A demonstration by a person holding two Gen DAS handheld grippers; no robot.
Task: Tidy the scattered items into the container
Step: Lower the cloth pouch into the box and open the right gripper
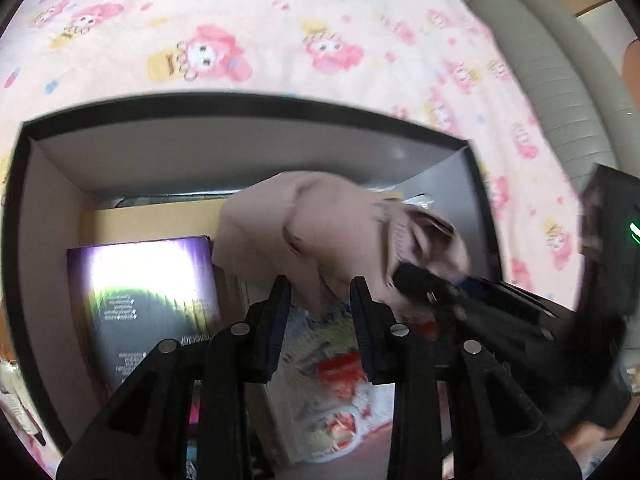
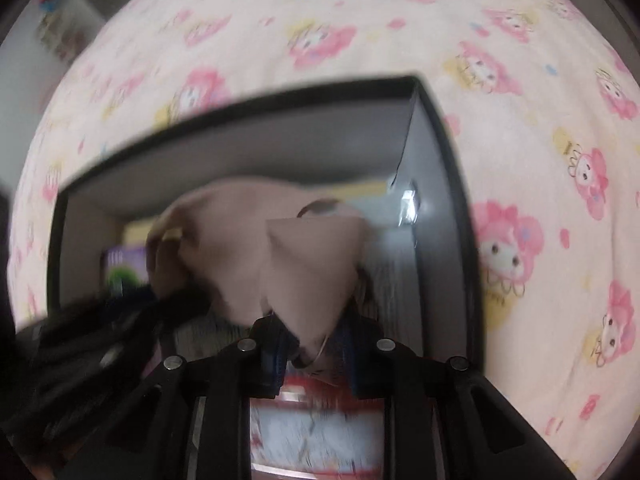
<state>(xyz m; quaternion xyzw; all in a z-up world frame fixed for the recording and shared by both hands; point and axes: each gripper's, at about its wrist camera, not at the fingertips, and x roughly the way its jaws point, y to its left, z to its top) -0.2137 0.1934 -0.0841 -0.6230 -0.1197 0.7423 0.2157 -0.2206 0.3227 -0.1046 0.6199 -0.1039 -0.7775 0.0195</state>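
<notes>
While the right gripper point(image 2: 310, 334) clenches a beige cloth point(image 2: 280, 256) over the black box point(image 1: 240, 110) already holding a purple carton point(image 1: 148, 280) and packets, the left gripper point(image 1: 320, 312) hangs released, so little remains.

We see our left black two-finger gripper point(image 1: 320, 300) reaching forward toward twelve o'clock, its blue-padded fingers point(image 1: 280, 320) parted with a gap between them. Our right black two-finger gripper point(image 2: 312, 344) also points to twelve o'clock, its jaws closed on a corner of beige cloth point(image 2: 304, 272). In the left wrist view, the right gripper enters blurred from three o'clock, tip at the same cloth.
</notes>
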